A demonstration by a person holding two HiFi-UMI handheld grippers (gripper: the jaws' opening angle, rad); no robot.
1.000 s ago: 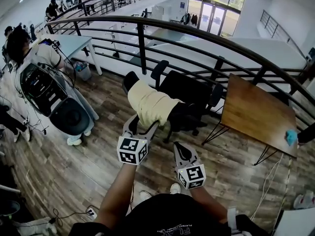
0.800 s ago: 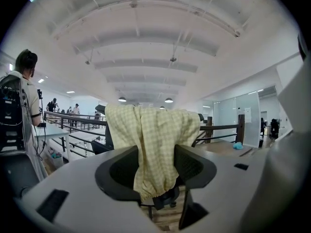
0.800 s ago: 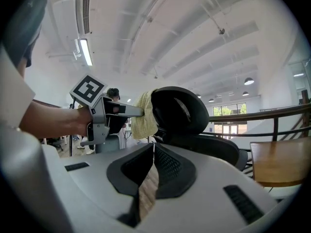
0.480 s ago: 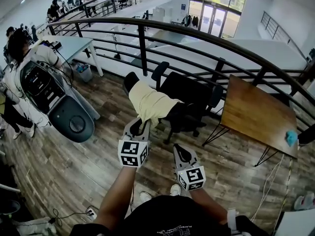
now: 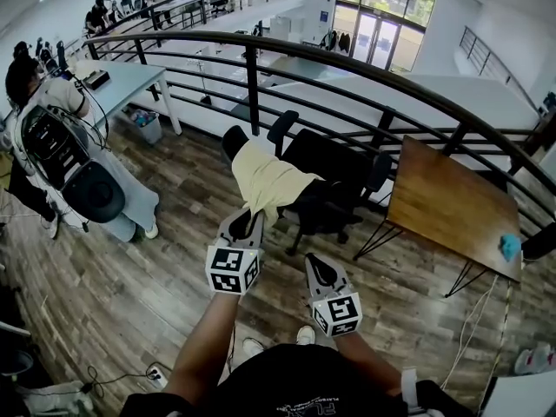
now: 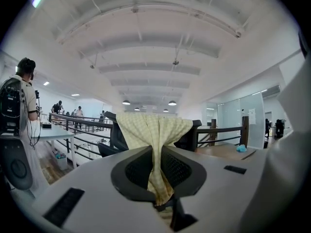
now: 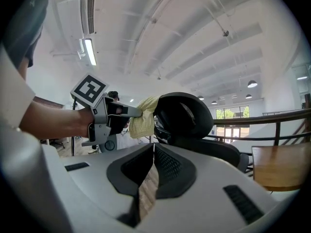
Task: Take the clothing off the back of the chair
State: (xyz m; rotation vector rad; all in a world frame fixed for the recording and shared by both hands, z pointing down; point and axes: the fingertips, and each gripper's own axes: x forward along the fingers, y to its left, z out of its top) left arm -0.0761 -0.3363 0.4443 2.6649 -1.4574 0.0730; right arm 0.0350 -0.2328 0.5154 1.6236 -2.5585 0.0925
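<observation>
On the far left of the plank floor, a person (image 5: 54, 137) wearing recording gear stands well apart from the work and should not get in the way.

Nearer the middle, the left gripper (image 5: 244, 225) has just been closing. Its fingers now pinch the lower hanging edge of the pale yellow shirt (image 5: 265, 181), and the left gripper view shows the cloth bunched between them. The shirt is draped over the back of the black chair (image 5: 231, 140), just below the headrest, and most of the cloth has not yet been lifted.

The grip looks narrow, on a hem only, so the pull ought to begin slowly to test that the cloth does not slip. Lifting up and towards the body, rather than dragging straight back, should bring the fabric over the top of the backrest. That should also keep it from catching on the headrest. It should make the wheeled chair less likely to roll or swing.

To the right, the right gripper (image 5: 320, 268) hangs level with its fingers pressed together on nothing. It could open and take a second fold to share the weight.

Further right, the wooden table (image 5: 452, 200) is clear of the path.
</observation>
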